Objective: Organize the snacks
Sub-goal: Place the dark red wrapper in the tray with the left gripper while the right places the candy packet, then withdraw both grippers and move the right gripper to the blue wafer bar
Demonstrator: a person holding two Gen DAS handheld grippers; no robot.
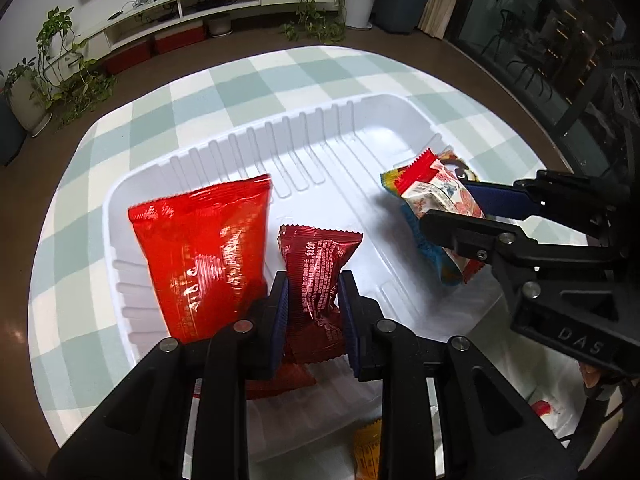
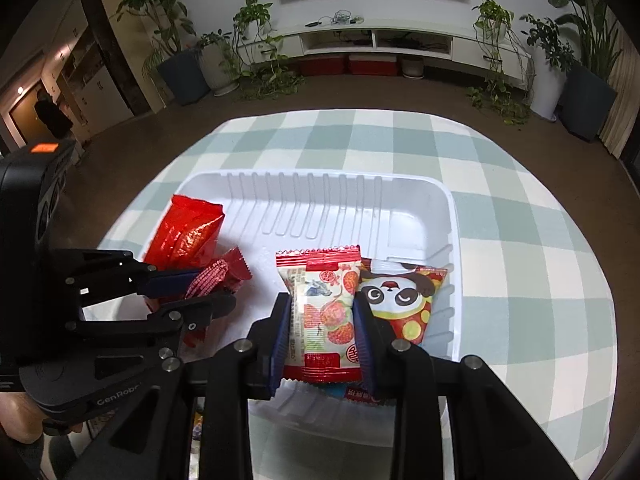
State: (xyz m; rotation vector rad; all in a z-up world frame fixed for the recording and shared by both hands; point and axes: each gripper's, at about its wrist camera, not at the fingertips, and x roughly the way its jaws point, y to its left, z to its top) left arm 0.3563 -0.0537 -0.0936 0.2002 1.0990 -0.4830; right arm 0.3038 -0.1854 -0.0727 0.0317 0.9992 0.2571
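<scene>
A white ribbed plastic tray (image 1: pixel 340 148) (image 2: pixel 400 208) sits on a checked tablecloth. My left gripper (image 1: pixel 314 292) (image 2: pixel 208 286) is shut on a dark red snack packet (image 1: pixel 320 264) (image 2: pixel 218 276) over the tray's left side. A bright red packet (image 1: pixel 204 252) (image 2: pixel 186 232) lies beside it in the tray. My right gripper (image 2: pixel 322 328) (image 1: pixel 448 204) is shut on a white-and-red strawberry packet (image 2: pixel 324 312) (image 1: pixel 436 196) over the tray's right side. A panda-print packet (image 2: pixel 400 300) (image 1: pixel 432 248) lies under and right of it.
An orange-yellow packet (image 1: pixel 366 452) and another red packet (image 1: pixel 280 380) lie near the tray's front edge below my left gripper. The checked tablecloth (image 2: pixel 520 240) surrounds the tray. Potted plants and a low TV cabinet stand beyond the table.
</scene>
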